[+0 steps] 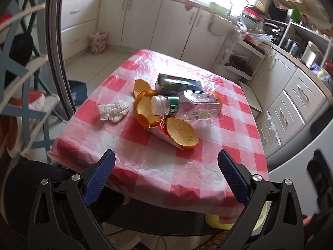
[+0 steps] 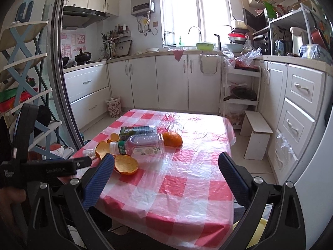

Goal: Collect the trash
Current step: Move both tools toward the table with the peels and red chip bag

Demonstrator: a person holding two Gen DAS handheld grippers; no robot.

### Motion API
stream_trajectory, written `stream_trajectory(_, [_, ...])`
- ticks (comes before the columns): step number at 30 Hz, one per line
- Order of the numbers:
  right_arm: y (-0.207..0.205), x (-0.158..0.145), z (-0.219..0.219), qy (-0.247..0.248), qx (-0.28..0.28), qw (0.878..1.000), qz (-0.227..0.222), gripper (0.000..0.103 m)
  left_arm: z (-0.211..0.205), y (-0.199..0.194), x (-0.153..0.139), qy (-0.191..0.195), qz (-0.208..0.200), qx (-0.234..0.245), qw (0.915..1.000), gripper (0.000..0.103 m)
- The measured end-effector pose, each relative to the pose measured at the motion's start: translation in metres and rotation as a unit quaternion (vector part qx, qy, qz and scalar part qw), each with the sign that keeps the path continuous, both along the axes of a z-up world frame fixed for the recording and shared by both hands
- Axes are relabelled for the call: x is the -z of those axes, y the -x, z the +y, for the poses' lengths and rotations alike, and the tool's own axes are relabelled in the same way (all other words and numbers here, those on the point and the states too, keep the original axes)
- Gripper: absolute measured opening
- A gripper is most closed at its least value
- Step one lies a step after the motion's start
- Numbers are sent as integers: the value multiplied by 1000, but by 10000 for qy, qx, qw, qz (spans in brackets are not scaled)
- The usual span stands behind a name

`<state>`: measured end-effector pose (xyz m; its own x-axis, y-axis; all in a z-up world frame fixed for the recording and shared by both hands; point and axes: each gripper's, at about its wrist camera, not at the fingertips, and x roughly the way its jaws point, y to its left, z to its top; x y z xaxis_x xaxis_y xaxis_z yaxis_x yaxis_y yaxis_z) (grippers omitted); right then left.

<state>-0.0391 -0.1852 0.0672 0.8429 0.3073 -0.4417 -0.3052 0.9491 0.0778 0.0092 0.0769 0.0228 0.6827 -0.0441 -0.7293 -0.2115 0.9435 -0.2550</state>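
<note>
Left hand-held gripper (image 1: 166, 162): blue pads spread wide, nothing between them, held above the near edge of the counter (image 1: 218, 150) with its red-and-white checked cover. Right hand-held gripper (image 2: 166, 166): likewise spread, empty, over the near half of the cloth.

Trash sits clustered mid-counter. Clear plastic bottle (image 1: 187, 105) lies on its side, white cap toward the left. Orange peels (image 1: 182, 134) lie around and beneath it, one resting on a red-and-white wrapper (image 1: 161, 130). Dark green carton (image 1: 179, 83) lies flat just behind the bottle. Crumpled white tissue (image 1: 113, 111) sits left of the peels, apart.
</note>
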Motion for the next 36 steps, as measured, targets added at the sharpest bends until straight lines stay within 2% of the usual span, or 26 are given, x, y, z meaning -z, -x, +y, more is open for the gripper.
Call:
stream_trajectory(3, [-8,15,1,128,-97,9996,233,96,4,-14,13,90,127,-123,9998,95])
stream_trajectory(6, [-17,22,0,42,-196,9985,514,96,7,-31,22,112,252,-212,9994,95])
stream_trajectory(11, [-32,34,12,47,-473,9952,853,96,27,-51,27,237,342,-553,9976,95])
stream_trajectory(16, [-49,39,38,97,-900,9906,1025,96,53,-68,35,232,450,-912,9945,95])
stream_trajectory(21, [-91,55,58,32,-1051,9847,1393,96,70,-81,37,12,439,-1127,9927,95])
stream_trajectory(24, [-111,67,70,37,-1087,9812,1594,95,72,-91,36,-222,428,-1062,9932,95])
stream_trajectory(25, [-116,71,74,42,-1107,9803,1635,92,72,-95,36,-313,428,-1027,9933,95])
stream_trajectory(26, [-122,77,79,48,-1135,9785,1723,84,71,-96,36,-392,426,-1012,9932,95])
stream_trajectory(28, [-129,85,83,4,-1158,9751,1890,79,71,-99,38,-480,453,-945,9933,95])
stream_trajectory(31, [-136,96,90,22,-1165,9726,2010,79,73,-99,43,-472,581,-884,9933,94])
stream_trajectory(36, [-137,102,98,89,-1269,9705,2050,77,83,-96,52,-231,648,-896,9936,94])
